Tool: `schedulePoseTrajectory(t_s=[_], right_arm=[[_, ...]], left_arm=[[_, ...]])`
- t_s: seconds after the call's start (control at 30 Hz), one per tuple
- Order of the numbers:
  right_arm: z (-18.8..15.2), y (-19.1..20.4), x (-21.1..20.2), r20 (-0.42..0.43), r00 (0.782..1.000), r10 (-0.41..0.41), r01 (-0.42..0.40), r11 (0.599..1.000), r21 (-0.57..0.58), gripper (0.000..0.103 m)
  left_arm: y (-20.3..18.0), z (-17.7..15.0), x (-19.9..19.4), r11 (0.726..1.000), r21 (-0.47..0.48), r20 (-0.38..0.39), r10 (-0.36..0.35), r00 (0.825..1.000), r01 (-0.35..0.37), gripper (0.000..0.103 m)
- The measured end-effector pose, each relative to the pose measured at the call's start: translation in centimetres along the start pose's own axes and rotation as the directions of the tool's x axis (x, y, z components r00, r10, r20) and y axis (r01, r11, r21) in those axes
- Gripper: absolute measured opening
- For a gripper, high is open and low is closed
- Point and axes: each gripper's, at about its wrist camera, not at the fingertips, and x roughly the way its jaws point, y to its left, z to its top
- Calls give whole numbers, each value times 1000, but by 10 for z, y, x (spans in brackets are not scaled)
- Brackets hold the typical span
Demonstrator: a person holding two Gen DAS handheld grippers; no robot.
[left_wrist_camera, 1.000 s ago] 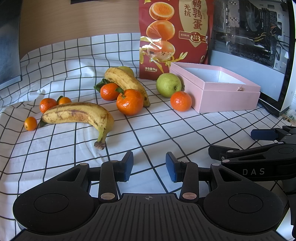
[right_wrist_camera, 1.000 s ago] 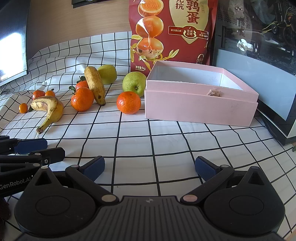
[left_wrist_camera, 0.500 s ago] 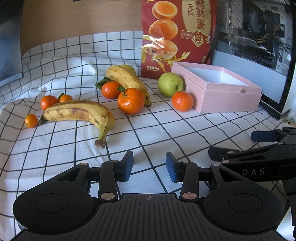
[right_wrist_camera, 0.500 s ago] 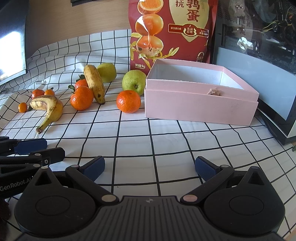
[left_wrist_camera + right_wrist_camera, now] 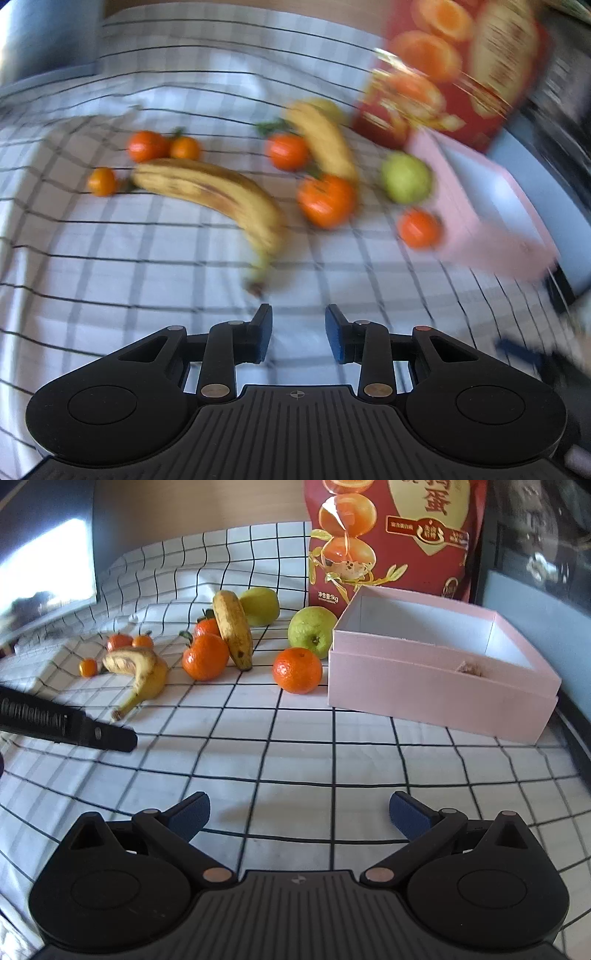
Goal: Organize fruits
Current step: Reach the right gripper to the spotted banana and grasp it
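**Fruit layout, tongs status**

Fruit lies loose on the desk (image 5: pixel 369 775), which has a white cloth w/ black grid. Pink box (image 5: pixel 439 686) sits open at right, just beside a mandarin (image 5: pixel 297 670) and a green apple (image 5: pixel 312 631). Behind them stands a red snack bag (image 5: pixel 391 535).

- Spotted banana (image 5: pixel 138 668): brown-flecked, curved, stem toward camera; three small mandarins sit close behind and beside it.
- Second banana (image 5: pixel 232 629): leans over two leafy mandarins; a yellow-green fruit (image 5: pixel 260 605) behind.

Left tongs (image 5: pixel 298 334): fingers apart w/ a narrow gap, holding nothing; stem of spotted banana (image 5: pixel 218 195) lies just ahead. Left view is motion-blurred.

Right tongs (image 5: pixel 297 814): spread wide, holding nothing, over bare cloth.
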Motion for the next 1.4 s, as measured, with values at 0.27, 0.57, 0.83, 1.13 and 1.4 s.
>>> schedulePoseTrajectory(t_s=[0.27,0.57,0.83,1.13,1.4], right_arm=[[11,6,5,-91,995,-29,31,999,25,103],[13,19,5,-140,989,-51,45,998,-45,101],[17,7,-15,-90,994,-58,57,998,-13,99],[65,10,9,-107,994,30,-21,996,81,95],[95,50,21,-107,990,-88,82,995,-54,95]], left_arm=[[62,70,17,951,-310,6,18,1000,-16,36],[47,106,50,968,-240,58,94,994,-77,38],[20,94,53,982,-155,-8,109,994,-109,50],[33,70,16,996,-84,57,-7,998,12,50],[63,54,-11,998,-5,79,-55,995,56,50]])
